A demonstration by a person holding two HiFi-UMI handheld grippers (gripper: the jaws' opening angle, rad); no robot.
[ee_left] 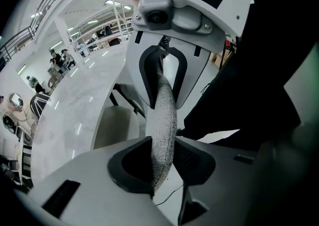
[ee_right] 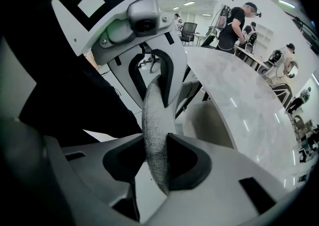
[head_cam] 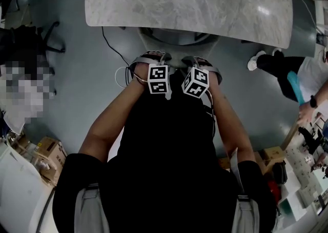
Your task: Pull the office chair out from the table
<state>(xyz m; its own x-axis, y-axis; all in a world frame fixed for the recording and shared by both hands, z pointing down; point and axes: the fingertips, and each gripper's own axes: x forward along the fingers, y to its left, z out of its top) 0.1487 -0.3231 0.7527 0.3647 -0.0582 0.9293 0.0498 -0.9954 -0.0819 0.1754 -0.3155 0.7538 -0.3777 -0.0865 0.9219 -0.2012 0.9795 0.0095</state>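
Before the table [head_cam: 189, 6], left gripper [ee_left: 164, 163] and right gripper [ee_right: 158, 163] pinch the chair's [ee_left: 163, 105] crosswise backrest.

The table [head_cam: 205, 11] is showing pale grey marble with faint veining, and the floor [head_cam: 77, 88] is looking dull blue-grey. The office chair [ee_left: 164, 120] is showing speckled grey woven fabric. The left gripper [ee_left: 167, 163] and right gripper [ee_right: 159, 163] are showing light grey bodies, charcoal pads [ee_left: 193, 158] and cubes [head_cam: 158, 79] patterned with black-and-white squares.
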